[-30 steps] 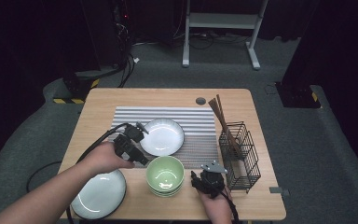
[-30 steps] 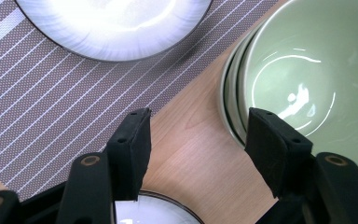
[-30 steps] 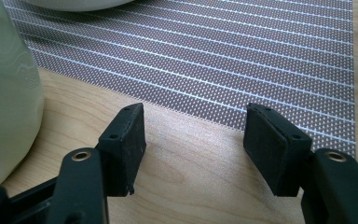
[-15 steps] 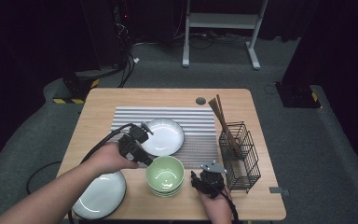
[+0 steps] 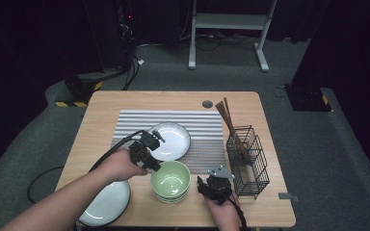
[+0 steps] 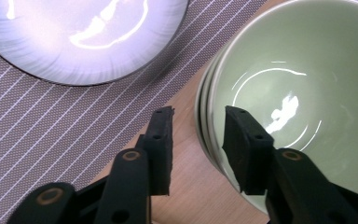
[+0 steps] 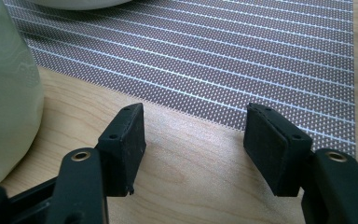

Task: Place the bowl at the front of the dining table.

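Observation:
A stack of pale green bowls (image 5: 171,180) stands on the wood near the table's front. My left gripper (image 5: 155,163) is at the stack's left edge. In the left gripper view my left gripper (image 6: 198,123) straddles the top bowl's (image 6: 298,84) rim, one jaw inside and one outside. Its jaws have just been closing, and bare wood still shows between the outer pad and the bowl wall. My right gripper (image 5: 213,182) rests just right of the stack. In the right gripper view my right gripper (image 7: 193,130) is open over bare wood, with the bowl (image 7: 4,93) at its left.
A white plate (image 5: 171,140) lies on the striped mat (image 5: 202,130) behind the bowls. Another plate (image 5: 107,204) sits at the front left under my forearm. A black wire basket (image 5: 248,161) holding chopsticks (image 5: 229,120) stands at the right.
My left gripper has shifted right from the white plate's edge to the green bowls, and its jaws have narrowed over the rim. The right gripper has stayed still.

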The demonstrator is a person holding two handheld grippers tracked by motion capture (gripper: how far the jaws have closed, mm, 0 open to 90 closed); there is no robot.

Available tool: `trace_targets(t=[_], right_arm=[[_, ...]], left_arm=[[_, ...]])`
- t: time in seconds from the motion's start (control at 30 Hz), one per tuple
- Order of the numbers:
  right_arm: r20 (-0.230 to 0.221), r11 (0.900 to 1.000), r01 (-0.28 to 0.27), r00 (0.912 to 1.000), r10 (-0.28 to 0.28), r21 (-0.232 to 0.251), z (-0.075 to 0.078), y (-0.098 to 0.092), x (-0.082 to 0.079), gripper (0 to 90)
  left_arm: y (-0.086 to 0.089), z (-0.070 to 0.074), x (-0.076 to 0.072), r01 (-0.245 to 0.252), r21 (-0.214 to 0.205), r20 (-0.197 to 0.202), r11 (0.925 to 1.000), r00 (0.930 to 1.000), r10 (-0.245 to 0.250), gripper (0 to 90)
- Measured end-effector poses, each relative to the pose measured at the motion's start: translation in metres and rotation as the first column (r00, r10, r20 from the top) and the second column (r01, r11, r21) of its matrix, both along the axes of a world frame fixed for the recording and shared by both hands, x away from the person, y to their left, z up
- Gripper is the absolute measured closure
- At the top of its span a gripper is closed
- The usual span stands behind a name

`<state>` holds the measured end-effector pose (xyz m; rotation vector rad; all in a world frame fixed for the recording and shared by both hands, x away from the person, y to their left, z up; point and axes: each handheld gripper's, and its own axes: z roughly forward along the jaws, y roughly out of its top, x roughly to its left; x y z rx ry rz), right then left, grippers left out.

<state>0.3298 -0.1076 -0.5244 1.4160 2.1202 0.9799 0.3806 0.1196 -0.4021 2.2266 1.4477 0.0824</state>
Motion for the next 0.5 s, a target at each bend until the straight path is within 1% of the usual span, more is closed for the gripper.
trace_targets(t=[0.1,0.13,0.17,0.2,0.23,0.33,0.37,0.4,0.43,0.5], right_arm=[[0.002,1.0,-0.002,1.0,0.002,-0.005,0.0,0.0003,0.0,38.3],[0.002,1.0,-0.001,1.0,0.001,-0.007,0.0,0.0006,-0.0001,38.2],[0.002,1.0,-0.002,1.0,0.002,-0.007,0.0,0.0006,-0.0001,38.2],[0.002,1.0,-0.002,1.0,0.002,-0.007,0.0,0.0006,-0.0001,38.2],[0.002,1.0,-0.002,1.0,0.002,-0.006,0.0,0.0005,0.0,38.2],[0.002,1.0,-0.002,1.0,0.002,-0.006,0.0,0.0005,-0.0001,38.2],[0.002,1.0,-0.002,1.0,0.002,-0.006,0.0,0.0006,-0.0001,38.2],[0.002,1.0,-0.002,1.0,0.002,-0.006,0.0,0.0005,-0.0001,38.2],[0.002,1.0,-0.001,1.0,0.002,-0.006,0.0,0.0005,0.0,38.2],[0.002,1.0,-0.002,1.0,0.002,-0.006,0.0,0.0005,0.0,38.2]], left_arm=[[-0.0017,-0.0014,-0.0002,0.004,0.003,-0.007,1.0,1.0,-0.004,70.7],[-0.0016,-0.0012,-0.0004,0.019,0.014,-0.012,0.9997,0.9998,-0.019,72.2],[-0.0032,-0.0022,-0.0006,0.009,0.004,-0.005,0.9999,0.9999,-0.009,73.2],[-0.0037,-0.0027,-0.0008,0.016,0.009,-0.007,0.9998,0.9999,-0.016,74.2],[-0.0046,-0.0036,-0.0012,0.015,0.003,-0.014,0.9999,0.9998,-0.015,74.8],[-0.0061,-0.0062,-0.0021,0.024,0.017,-0.015,0.9996,0.9996,-0.024,77.0],[-0.0067,-0.0068,-0.0024,0.025,0.017,-0.015,0.9996,0.9996,-0.024,79.2],[-0.0063,-0.0058,-0.0023,0.036,0.025,-0.018,0.999,0.9992,-0.035,80.4],[-0.0082,-0.0062,-0.0028,0.022,0.017,-0.005,0.9996,0.9997,-0.022,81.3],[-0.0086,-0.0059,-0.0027,0.021,0.017,-0.001,0.9996,0.9998,-0.021,82.2]])
